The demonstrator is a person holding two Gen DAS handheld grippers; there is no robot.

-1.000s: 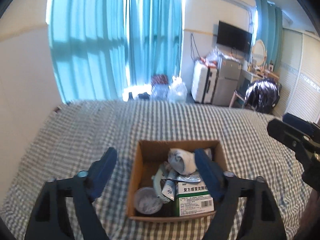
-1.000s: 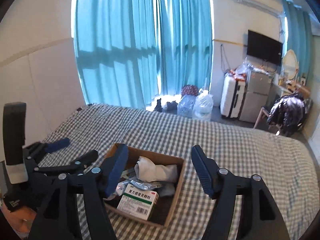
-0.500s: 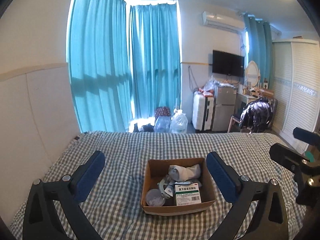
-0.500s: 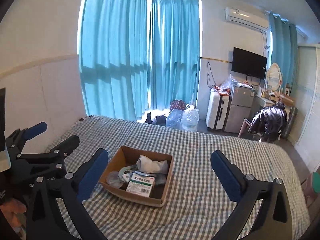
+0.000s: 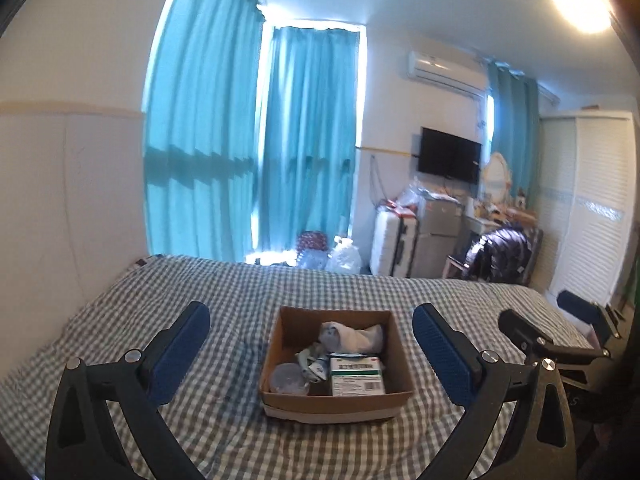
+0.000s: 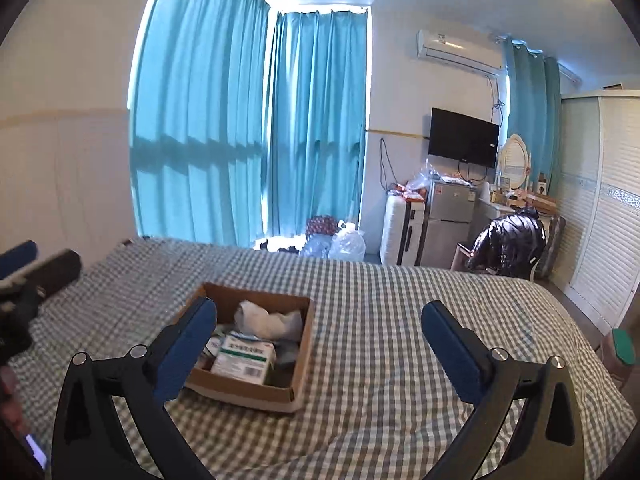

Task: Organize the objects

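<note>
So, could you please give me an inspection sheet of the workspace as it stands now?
Surface: bed with grey checked cover, bare apart from the box.
Job's things: cardboard box holding a medicine carton, white rolled cloth, round clear lid and small packets.
Clutter: nothing seen loose on the cover.
Grippers: left gripper and right gripper both wide open, empty, apart from the box.
Cables: wires hanging on the wall beside the TV.
Surroundings: teal curtains, suitcase, small fridge, jacket on a chair, wardrobe.
</note>
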